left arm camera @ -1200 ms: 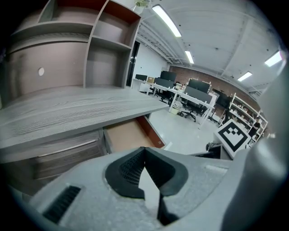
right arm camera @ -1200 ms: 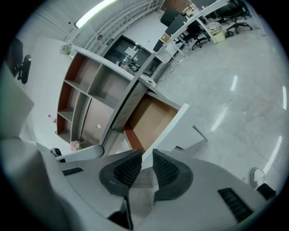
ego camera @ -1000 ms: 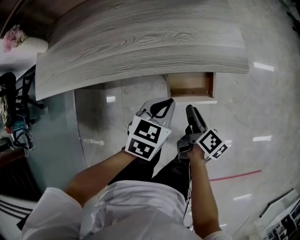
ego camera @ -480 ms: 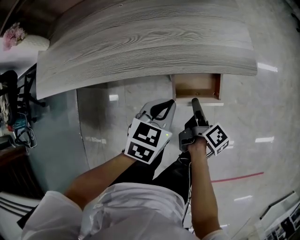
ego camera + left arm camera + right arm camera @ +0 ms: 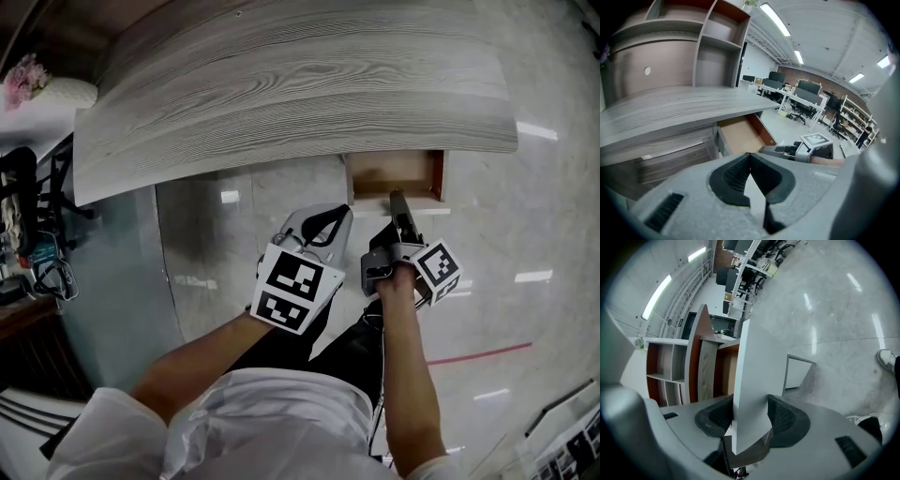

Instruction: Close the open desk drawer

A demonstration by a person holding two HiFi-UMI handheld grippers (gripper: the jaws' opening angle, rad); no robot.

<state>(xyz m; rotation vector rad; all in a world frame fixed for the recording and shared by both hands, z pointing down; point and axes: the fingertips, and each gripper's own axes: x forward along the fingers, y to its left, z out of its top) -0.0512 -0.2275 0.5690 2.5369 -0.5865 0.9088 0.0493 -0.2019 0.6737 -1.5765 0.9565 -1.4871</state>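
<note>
Jutting out from under the near edge of the wood-grain counter (image 5: 281,84), toward the right in the head view, the desk drawer (image 5: 394,173) stands open, its brown inside bare. Its pale drawer front (image 5: 427,201) faces the person, above a glossy light stone floor (image 5: 525,187) crossed by a thin red line (image 5: 473,353).

The right tool (image 5: 395,197) reaches forward to the drawer front, with its marker cube (image 5: 437,272) just above the hand that holds it. In the right gripper view the panel runs edge-on straight between the two jaws. They have just spread wide and then drawn in a little, and the ribbed pads (image 5: 785,418) now lie against both faces of the panel, so this tool is gripping the drawer front. Behind the panel in that view are the wood-toned drawer side and, further left, an open shelf unit (image 5: 661,366). A shoe (image 5: 887,359) shows at the right edge on the floor.

The left tool (image 5: 339,211) hangs just left of the right one, apart from the drawer and short of the counter's edge. In the left gripper view its jaws are closed tip to tip with nothing between them, and past them the open drawer and the right tool are in sight.
</note>
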